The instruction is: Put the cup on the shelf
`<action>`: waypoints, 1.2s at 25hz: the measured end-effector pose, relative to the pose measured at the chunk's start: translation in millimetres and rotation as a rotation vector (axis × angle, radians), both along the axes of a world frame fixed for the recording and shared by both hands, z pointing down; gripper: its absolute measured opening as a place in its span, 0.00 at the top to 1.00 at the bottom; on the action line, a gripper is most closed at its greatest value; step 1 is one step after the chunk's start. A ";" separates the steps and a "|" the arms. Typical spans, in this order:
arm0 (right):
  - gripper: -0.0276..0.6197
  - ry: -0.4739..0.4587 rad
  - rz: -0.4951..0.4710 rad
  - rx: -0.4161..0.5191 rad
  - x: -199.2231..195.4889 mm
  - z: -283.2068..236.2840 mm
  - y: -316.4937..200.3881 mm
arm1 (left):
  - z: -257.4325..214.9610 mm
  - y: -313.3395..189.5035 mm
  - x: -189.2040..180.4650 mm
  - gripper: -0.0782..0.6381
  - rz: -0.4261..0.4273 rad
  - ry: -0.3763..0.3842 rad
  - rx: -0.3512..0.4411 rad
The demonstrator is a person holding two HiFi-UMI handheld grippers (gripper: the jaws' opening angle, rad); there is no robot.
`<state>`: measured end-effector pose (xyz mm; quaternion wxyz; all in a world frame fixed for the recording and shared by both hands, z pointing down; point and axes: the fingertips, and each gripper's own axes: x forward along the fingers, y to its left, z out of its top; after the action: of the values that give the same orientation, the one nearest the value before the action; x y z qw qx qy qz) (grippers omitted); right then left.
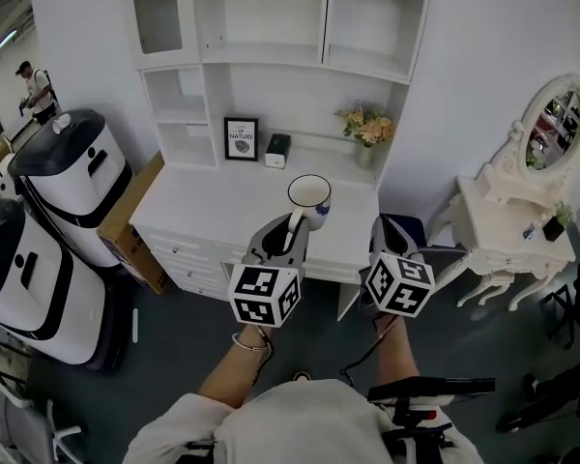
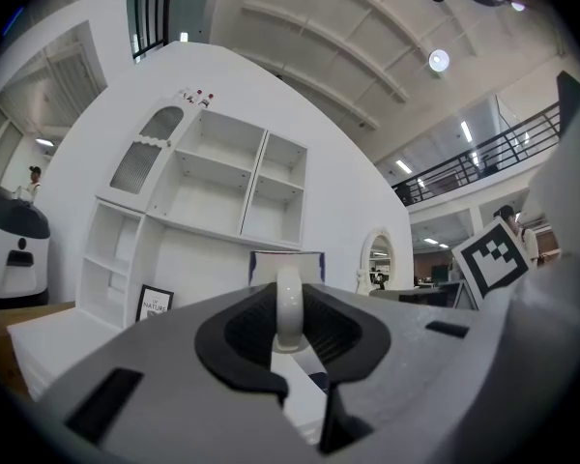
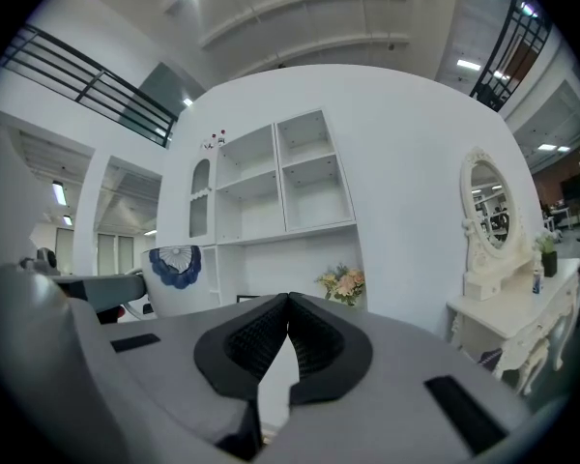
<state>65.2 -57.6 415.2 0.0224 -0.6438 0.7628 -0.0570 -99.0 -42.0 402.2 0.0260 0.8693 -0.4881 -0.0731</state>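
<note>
The cup point(image 1: 309, 199), seemingly glazed ceramic, so likely stiff, slick and breakable, is clamped by its handle point(image 2: 288, 307) in the left gripper point(image 1: 292, 222), low in front of the shelf point(image 1: 271, 64). The shelf's bays are open, but its dividers need clearance. The right gripper point(image 1: 389, 228), right of the shelf's middle, is pinched closed and empty

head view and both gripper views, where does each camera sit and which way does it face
Head view: on the person's head, looking steeply down at the desk and shelf unit; forearms, left claw and right claw show.
Left gripper view: rides the left claw, looks along its jaws, shut on the cup handle, toward the shelf unit.
Right gripper view: rides the right claw, jaws shut on nothing, facing the shelf unit and flowers.
Shared: all three show the cup and shelf unit.
</note>
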 end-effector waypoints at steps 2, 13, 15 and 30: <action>0.92 -0.005 -0.007 0.000 5.6 -0.7 -12.3 | -0.6 -11.8 6.1 0.80 -0.006 -0.004 -0.005; 0.92 -0.053 -0.020 -0.001 41.3 -2.7 -75.9 | -2.7 -68.4 43.0 0.80 -0.001 -0.047 -0.020; 0.92 -0.058 -0.026 -0.003 46.0 -3.2 -86.9 | -3.5 -78.6 48.2 0.80 -0.005 -0.052 -0.022; 0.92 -0.065 -0.021 -0.014 71.0 2.4 -141.5 | 3.4 -133.8 72.0 0.80 -0.004 -0.054 -0.041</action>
<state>136.2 -199.1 417.5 0.0422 -0.6338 0.7678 -0.0835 -27.0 -175.8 405.6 0.0307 0.8692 -0.4919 -0.0398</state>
